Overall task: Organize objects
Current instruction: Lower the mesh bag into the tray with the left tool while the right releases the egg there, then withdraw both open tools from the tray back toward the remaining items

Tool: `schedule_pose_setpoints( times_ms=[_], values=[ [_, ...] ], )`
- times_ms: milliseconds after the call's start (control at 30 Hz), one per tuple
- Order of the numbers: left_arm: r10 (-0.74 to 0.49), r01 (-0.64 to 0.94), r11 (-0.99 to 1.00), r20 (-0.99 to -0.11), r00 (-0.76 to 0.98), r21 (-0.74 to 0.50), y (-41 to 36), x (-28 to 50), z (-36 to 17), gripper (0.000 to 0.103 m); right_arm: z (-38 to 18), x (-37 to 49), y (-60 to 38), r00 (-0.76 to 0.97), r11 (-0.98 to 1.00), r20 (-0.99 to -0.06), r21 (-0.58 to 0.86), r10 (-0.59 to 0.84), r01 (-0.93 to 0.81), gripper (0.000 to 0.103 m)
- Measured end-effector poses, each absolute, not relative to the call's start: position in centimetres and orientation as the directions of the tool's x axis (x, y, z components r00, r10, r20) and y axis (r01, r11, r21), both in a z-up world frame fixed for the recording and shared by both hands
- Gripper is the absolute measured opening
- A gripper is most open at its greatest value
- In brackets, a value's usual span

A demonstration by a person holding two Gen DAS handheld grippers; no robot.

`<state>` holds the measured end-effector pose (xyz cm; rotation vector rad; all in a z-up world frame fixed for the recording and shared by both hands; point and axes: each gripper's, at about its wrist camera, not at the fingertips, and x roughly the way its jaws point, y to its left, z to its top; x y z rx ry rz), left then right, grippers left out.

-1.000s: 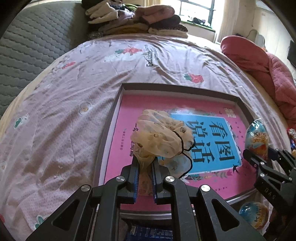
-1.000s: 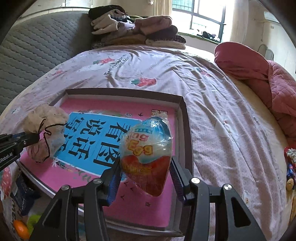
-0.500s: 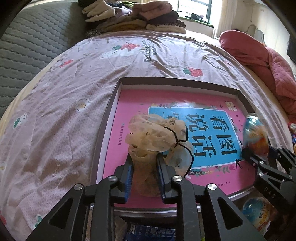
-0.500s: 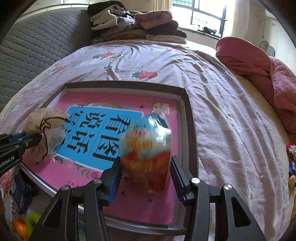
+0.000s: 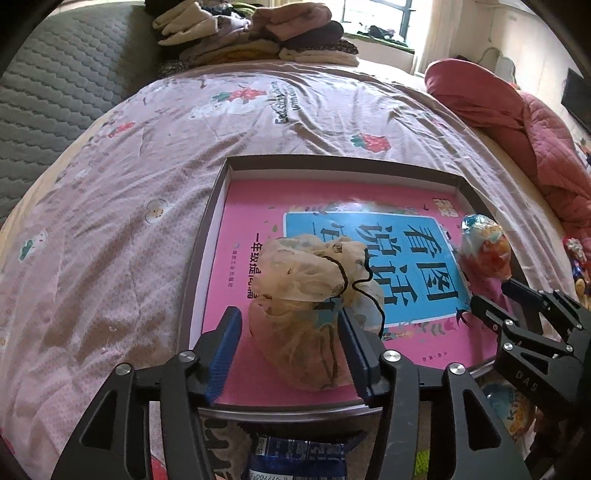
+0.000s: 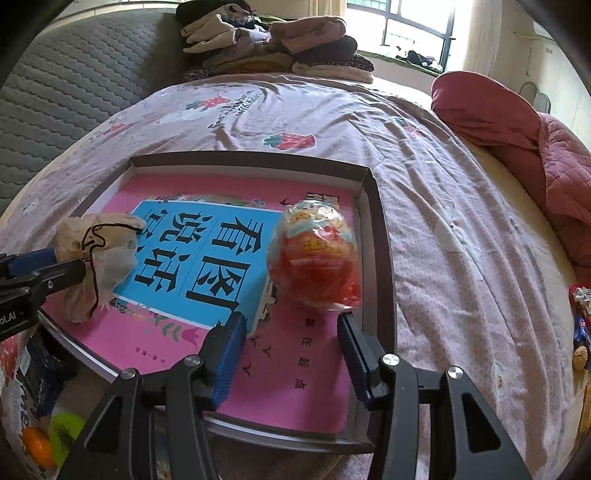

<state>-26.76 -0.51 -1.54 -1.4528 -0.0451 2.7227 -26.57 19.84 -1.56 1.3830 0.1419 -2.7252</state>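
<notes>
Bedspread (image 5: 122,206) lies bare beyond tray rim (image 5: 207,229).

Bedroom, daylit from a window (image 6: 413,26) at far right. Wide bed (image 5: 110,229) under a pinkish floral sheet, grey quilted headboard (image 5: 48,92) at far left, folded clothes (image 6: 273,48) piled at the far end, red quilt (image 6: 517,147) bunched right.

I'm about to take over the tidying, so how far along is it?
Done: the wrapped egg lies on the book in the box, clear of the open right gripper. In hand: the left gripper has just been opening its jaws around the mesh pouch, which sits on the book. Left: a second egg and a blue packet lie outside the box.
</notes>
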Motion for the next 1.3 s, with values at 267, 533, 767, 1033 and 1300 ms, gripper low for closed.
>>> schedule_pose_setpoints(
  times_ms=[267,533,767,1033,1300],
  values=[
    [0.058,-0.021,-0.998,-0.793,-0.606,-0.057,-1.0,-26.3,-0.2,0.073,-0.5,-26.1,20.6,-0.617,-0.995,-0.786,-0.044,-0.023,0.093,0.056],
    [0.043,0.0,-0.998,-0.774,-0.632,-0.056,-1.5,-25.7,1.0,0.074,0.4,-25.7,21.1,-0.638,-0.997,-0.77,-0.026,-0.028,0.076,0.056],
    [0.023,0.01,-0.999,-0.746,-0.666,-0.04,-1.8,-23.8,2.4,0.075,2.0,-24.5,21.1,-0.672,-0.997,-0.739,-0.013,-0.042,0.077,0.057],
    [0.041,-0.004,-0.999,-0.709,-0.704,-0.053,-2.8,-20.4,3.9,0.075,4.8,-22.0,20.5,-0.741,-0.995,-0.67,-0.03,-0.051,0.097,0.057],
    [0.012,-0.032,-0.999,-0.659,-0.752,0.018,-2.1,-17.4,5.4,0.075,6.0,-19.8,20.0,-0.776,-0.993,-0.624,-0.005,-0.089,0.118,0.057]
  ],
)
